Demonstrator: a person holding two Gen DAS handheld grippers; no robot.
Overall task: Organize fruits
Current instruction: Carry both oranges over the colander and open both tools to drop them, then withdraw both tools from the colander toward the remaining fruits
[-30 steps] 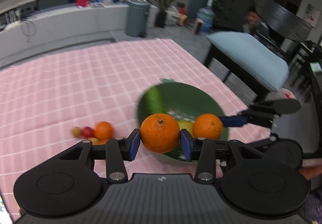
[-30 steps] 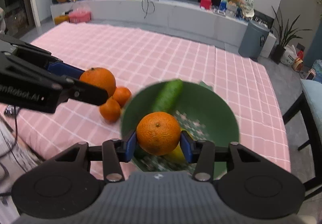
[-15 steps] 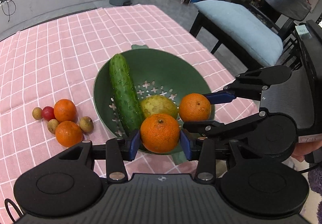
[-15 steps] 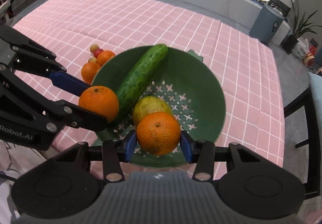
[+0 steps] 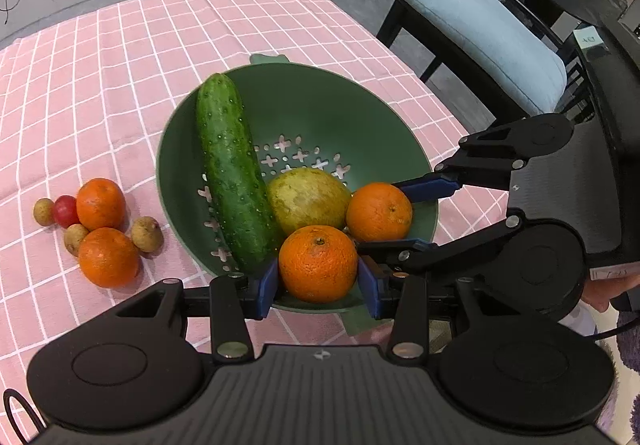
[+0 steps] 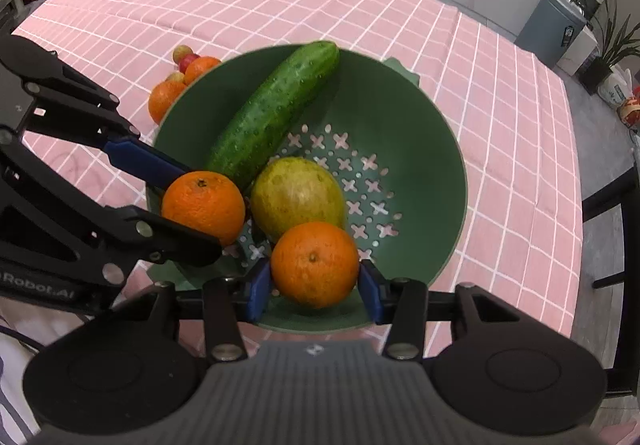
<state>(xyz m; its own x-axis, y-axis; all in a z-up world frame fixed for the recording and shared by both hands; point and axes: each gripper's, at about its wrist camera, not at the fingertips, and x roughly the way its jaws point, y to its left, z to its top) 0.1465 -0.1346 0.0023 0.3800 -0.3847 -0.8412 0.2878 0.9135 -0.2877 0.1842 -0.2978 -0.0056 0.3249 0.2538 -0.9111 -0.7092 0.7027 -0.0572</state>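
Left tongs (image 5: 318,281) and right tongs (image 6: 314,281) side by side, each clamped on something, tips angled downward.

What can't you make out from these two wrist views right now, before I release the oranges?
- Whether either held orange touches the green colander: the left gripper's orange and the right gripper's orange hide what lies under them.
- The fruit pile on the cloth, right wrist view: the colander rim and left gripper cover much of it.
- The colander's near handle, left wrist view: mostly behind the left gripper's fingers.
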